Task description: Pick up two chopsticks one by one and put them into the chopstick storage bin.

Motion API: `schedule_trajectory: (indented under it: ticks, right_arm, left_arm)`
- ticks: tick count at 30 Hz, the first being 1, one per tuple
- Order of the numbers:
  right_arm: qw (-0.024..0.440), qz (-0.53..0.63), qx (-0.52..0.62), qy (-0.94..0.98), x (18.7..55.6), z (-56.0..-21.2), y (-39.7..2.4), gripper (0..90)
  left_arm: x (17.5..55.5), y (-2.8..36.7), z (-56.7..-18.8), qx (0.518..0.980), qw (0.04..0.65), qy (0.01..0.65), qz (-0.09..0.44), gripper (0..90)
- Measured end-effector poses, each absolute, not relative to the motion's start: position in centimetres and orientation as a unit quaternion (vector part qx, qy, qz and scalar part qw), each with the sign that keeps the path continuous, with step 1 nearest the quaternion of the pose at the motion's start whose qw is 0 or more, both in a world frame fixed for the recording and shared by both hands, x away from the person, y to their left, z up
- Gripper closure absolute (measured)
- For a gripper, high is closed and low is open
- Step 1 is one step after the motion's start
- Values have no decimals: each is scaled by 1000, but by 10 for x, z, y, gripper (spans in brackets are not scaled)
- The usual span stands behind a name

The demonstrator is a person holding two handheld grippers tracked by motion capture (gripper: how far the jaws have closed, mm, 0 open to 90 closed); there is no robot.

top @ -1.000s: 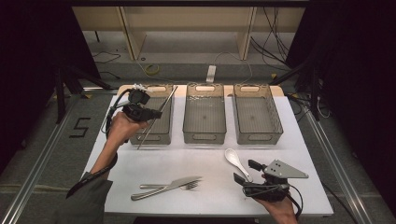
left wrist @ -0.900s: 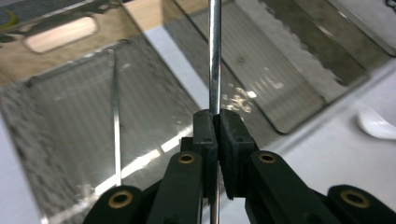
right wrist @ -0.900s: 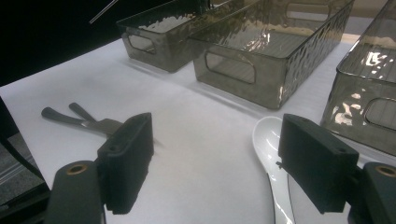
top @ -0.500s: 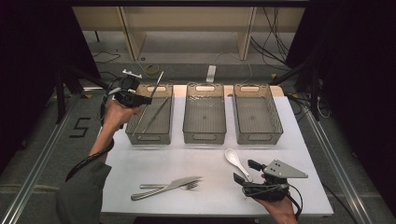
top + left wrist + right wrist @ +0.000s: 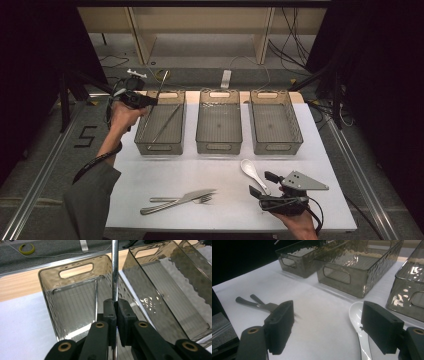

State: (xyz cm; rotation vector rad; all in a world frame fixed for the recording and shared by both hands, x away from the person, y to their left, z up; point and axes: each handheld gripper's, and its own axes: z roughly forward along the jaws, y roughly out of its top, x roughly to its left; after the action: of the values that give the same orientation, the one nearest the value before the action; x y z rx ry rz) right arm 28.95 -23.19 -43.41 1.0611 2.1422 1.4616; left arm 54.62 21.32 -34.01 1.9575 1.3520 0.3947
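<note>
Left claw (image 5: pixel 116 315) clamps thin metal chopstick (image 5: pixel 114 270) upright over leftmost smoky plastic bin (image 5: pixel 161 122); its view shows second chopstick (image 5: pixel 96 300) inside. Right claw (image 5: pixel 329 327) gapes, empty, w/ white ceramic spoon (image 5: pixel 359 317) beside.

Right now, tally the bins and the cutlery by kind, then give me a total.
Bins: 3
Chopsticks: 2
Spoon: 1
Knife: 1
Fork: 1
Total: 8
</note>
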Motion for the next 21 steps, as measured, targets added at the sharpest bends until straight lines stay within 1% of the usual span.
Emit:
schedule_trajectory:
  ticks: [7,21]
  right_arm:
    - [169,515,377,751,290,-434,-234,275]
    - [168,514,373,754,290,-434,-233,275]
  left_arm:
    - [554,204,-348,760,358,518,160,852]
    - [558,209,-368,755,360,520,173,851]
